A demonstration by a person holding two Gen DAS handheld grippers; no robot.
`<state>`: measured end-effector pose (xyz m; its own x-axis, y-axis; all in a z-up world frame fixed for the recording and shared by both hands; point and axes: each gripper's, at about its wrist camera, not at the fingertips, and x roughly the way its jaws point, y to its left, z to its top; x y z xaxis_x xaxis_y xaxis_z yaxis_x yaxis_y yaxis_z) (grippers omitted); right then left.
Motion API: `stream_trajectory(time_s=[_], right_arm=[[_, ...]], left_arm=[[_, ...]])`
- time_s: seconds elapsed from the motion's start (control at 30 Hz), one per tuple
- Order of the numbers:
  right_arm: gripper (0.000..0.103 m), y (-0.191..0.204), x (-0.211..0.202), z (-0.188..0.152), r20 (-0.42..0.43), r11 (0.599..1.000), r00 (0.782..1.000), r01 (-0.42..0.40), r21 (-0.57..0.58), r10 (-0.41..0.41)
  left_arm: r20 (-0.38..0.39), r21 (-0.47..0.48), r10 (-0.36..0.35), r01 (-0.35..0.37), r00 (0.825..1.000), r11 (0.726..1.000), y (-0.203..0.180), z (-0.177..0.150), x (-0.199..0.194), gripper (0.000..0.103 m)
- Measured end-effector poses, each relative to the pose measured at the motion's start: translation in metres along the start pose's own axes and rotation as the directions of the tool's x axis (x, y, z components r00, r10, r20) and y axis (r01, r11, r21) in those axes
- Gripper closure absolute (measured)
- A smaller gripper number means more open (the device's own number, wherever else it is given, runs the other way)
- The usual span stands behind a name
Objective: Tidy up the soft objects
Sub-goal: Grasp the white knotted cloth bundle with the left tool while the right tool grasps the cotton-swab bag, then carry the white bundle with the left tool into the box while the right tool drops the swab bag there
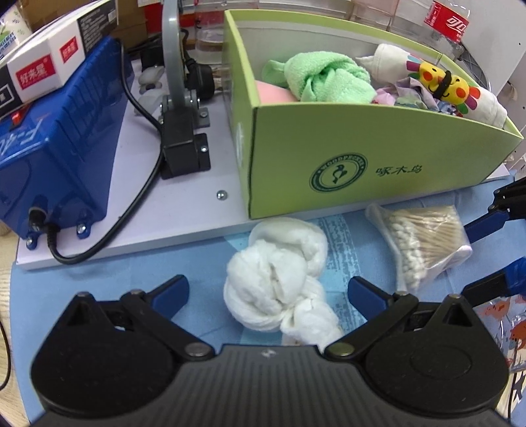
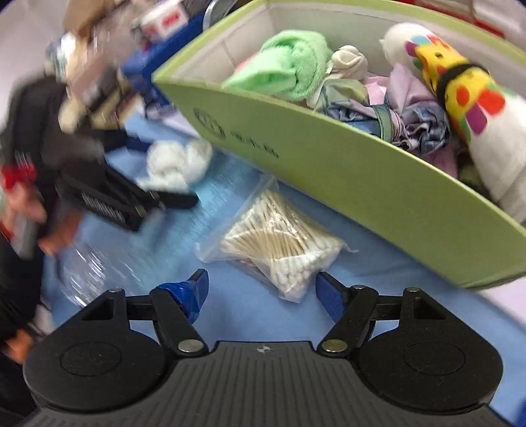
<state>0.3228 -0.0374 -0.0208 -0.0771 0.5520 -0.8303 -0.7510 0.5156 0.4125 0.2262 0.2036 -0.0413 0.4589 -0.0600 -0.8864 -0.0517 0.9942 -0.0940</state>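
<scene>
From the left wrist camera, a table covered with a pale blue printed cloth (image 1: pixel 108 295) carries a raised white board (image 1: pixel 184 210). On the board stand a blue plastic machine housing with a black cable (image 1: pixel 59 141) and an open light-green cardboard box with a round dark-green logo (image 1: pixel 338 170). In the box lie a rolled green terry towel (image 1: pixel 325 77), a white soft toy with a yellow face and coloured petals (image 1: pixel 443 85) and crumpled pale fabric (image 1: pixel 414 95). A red-labelled clear bottle (image 1: pixel 447 19) stands behind the box. The left gripper (image 1: pixel 268 295) points steeply down at the cloth, its blue-tipped jaws wide apart. A knotted white fluffy cloth bundle (image 1: pixel 279 289) lies on the blue cloth between them, untouched by either tip, its lower end hidden behind the gripper body. Just beside it on the right is a clear bag of wooden cotton swabs (image 1: pixel 424 239). The right gripper's blue tips are cut off by the right edge.

From the right wrist camera, the right gripper (image 2: pixel 261 292) also tilts down, jaws apart and holding nothing; the swab bag (image 2: pixel 279 249) lies just ahead of them on the blue cloth (image 2: pixel 378 269). The green box (image 2: pixel 378 184) fills the upper right with the towel (image 2: pixel 289 65) and toy (image 2: pixel 460 82) inside. The left side is smeared by motion blur: the white bundle (image 2: pixel 177 161), the left gripper and a person's dark sleeve (image 2: pixel 23 131) can only be roughly made out.
</scene>
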Motion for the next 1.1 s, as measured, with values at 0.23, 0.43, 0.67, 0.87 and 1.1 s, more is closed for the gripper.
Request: stream_trajectory(time_s=[0.23,0.43,0.67,0.87,1.1], right_arm=[[0.045,0.051,-0.02,-0.006,0.098,0.847,0.966,0.256,-0.466,-0.238],[0.045,0.054,-0.002,0.006,0.066,0.788,0.98,0.19,-0.585,-0.188],[0.045,0.05,0.042,0.014,-0.003,0.803,0.983,0.147,-0.577,-0.182],[0.04,0.048,0.048,0.011,0.009,0.829,0.985,0.152,-0.538,-0.175],[0.056,0.046,0.043,0.011,0.037,0.878,0.975,0.214,-0.427,-0.219]], left_arm=[[-0.002,-0.008,-0.004,0.004,1.0,1.0,0.01,-0.003,-0.003,0.001],[-0.009,0.012,-0.051,0.051,0.999,0.999,0.003,-0.001,-0.003,0.001],[-0.007,0.081,-0.023,0.023,1.0,0.996,-0.011,0.003,0.004,0.001],[0.025,0.084,-0.014,0.012,1.0,0.996,-0.017,-0.001,0.003,0.006],[0.085,0.069,-0.029,0.023,0.996,0.997,-0.018,-0.019,-0.02,0.054]])
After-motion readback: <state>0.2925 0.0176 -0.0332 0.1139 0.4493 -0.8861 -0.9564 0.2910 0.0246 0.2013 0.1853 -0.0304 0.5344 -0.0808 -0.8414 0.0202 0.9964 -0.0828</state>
